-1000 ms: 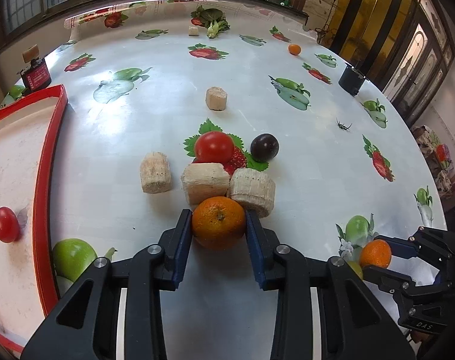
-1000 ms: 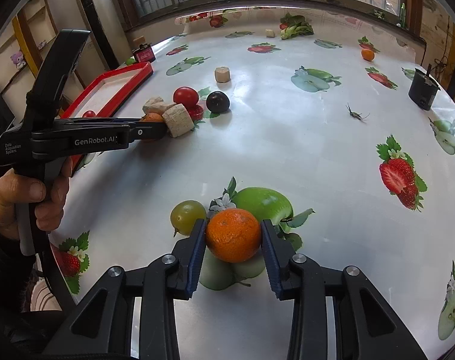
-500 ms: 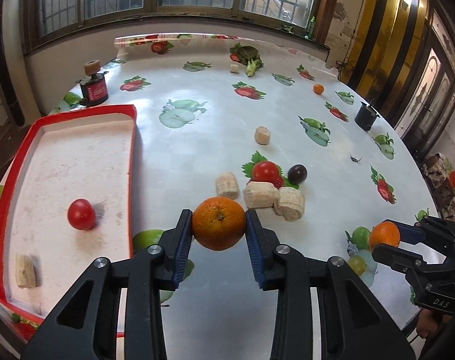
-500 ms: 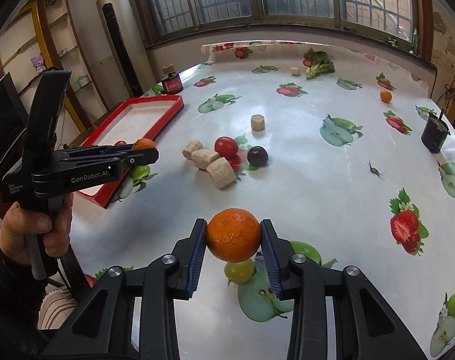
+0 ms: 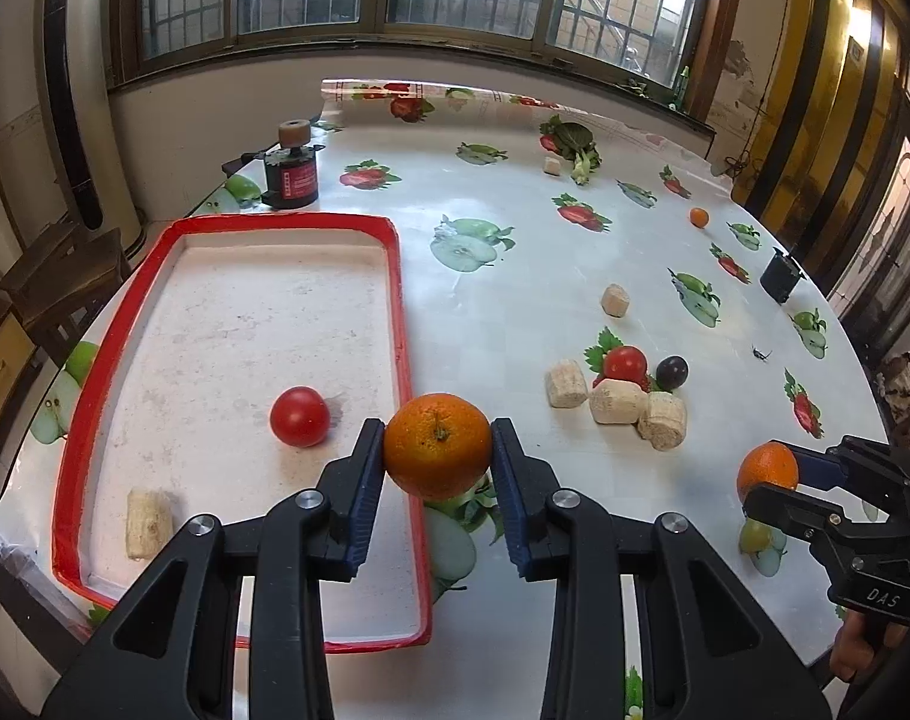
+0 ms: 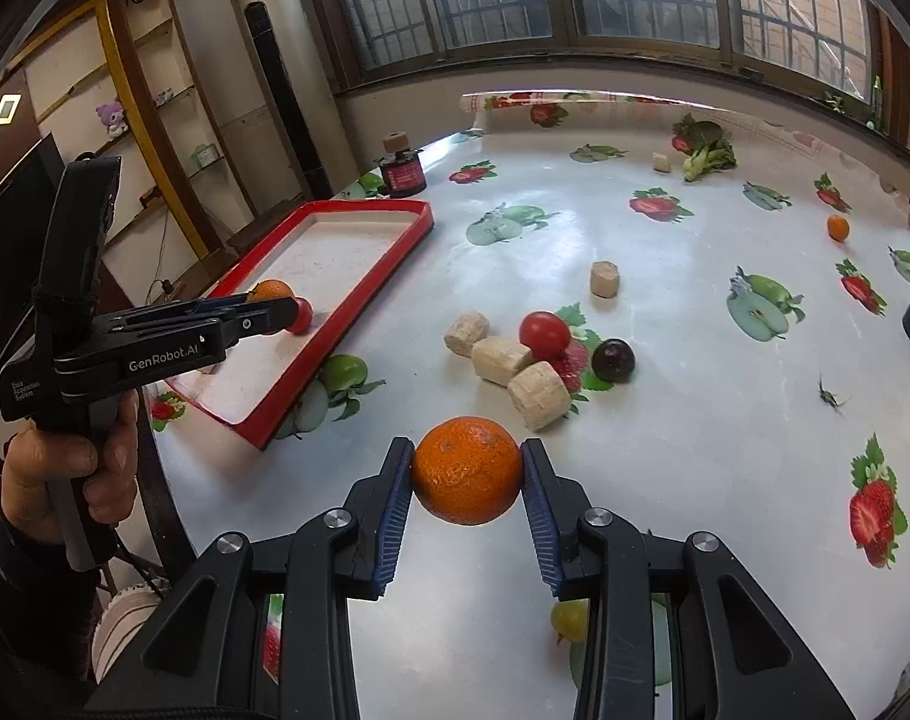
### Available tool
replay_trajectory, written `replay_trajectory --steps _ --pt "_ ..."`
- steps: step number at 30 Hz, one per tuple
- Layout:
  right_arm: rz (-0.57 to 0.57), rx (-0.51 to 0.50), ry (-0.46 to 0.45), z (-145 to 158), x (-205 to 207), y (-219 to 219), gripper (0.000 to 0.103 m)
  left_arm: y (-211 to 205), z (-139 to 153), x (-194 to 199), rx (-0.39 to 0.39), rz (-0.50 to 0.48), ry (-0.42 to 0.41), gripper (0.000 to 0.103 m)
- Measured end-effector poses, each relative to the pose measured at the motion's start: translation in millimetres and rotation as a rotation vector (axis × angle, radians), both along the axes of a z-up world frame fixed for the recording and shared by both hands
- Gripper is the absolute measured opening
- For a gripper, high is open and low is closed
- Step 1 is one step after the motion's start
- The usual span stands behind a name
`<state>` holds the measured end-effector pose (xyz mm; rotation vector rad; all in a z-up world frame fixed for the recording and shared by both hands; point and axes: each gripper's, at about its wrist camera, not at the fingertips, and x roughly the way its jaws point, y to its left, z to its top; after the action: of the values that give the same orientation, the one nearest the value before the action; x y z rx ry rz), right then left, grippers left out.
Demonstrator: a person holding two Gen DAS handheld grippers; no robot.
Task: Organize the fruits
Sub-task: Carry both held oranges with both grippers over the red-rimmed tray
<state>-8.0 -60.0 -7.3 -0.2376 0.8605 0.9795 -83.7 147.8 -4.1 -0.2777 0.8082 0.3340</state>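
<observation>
I have an orange point(image 5: 437, 453) clamped in my left gripper point(image 5: 437, 456), held in the air over the near right rim of the red tray point(image 5: 402, 324). My right gripper point(image 6: 466, 471) pinches a second orange point(image 6: 466, 470), raised above the table point(image 6: 664, 420) well to the right of the tray.

The table carries a glossy white cloth printed with strawberries and apples. Barred windows run along the wall behind it, and in the right wrist view a tall white column unit point(image 6: 287, 78) stands left of the windows, with shelves further left.

Inside the tray I see a red tomato point(image 5: 299, 416) near the middle and a pale banana chunk point(image 5: 147, 523) toward the near left corner. Right of the tray lies a cluster: three banana chunks point(image 5: 618, 401), another tomato point(image 5: 625, 363) and a dark plum point(image 5: 672, 371), touching or just beside one another. A single chunk point(image 5: 615, 300) lies beyond that cluster. Just past the tray's far end stands a black jar with a red label point(image 5: 291, 173). Far across from the tray, near the table's back edge, lie leafy greens point(image 5: 577, 147), and a small orange point(image 5: 699, 216) and a black cup point(image 5: 781, 276) sit toward the right edge.
</observation>
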Motion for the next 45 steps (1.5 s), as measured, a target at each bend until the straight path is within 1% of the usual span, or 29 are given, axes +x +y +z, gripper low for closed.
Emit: replay_trajectory --steps 11,21,36,39,45 --pt "0.090 0.029 0.001 8.4 -3.0 52.3 0.037 28.1 4.3 -21.1 0.016 0.071 0.001 0.033" --pt "0.123 0.057 0.024 11.1 -1.1 82.6 0.037 57.2 5.5 -34.7 0.019 0.136 -0.004 0.033" --pt "0.163 0.048 0.035 5.1 -1.2 125.4 0.037 98.1 -5.3 -47.0 0.005 0.218 0.017 0.033" --pt "0.182 0.044 0.040 3.3 -4.7 134.4 0.037 104.2 -6.9 -48.4 0.007 0.229 0.023 0.033" --pt "0.247 0.030 0.047 -3.6 -25.1 153.8 0.037 114.1 -16.0 -46.6 -0.002 0.240 0.038 0.033"
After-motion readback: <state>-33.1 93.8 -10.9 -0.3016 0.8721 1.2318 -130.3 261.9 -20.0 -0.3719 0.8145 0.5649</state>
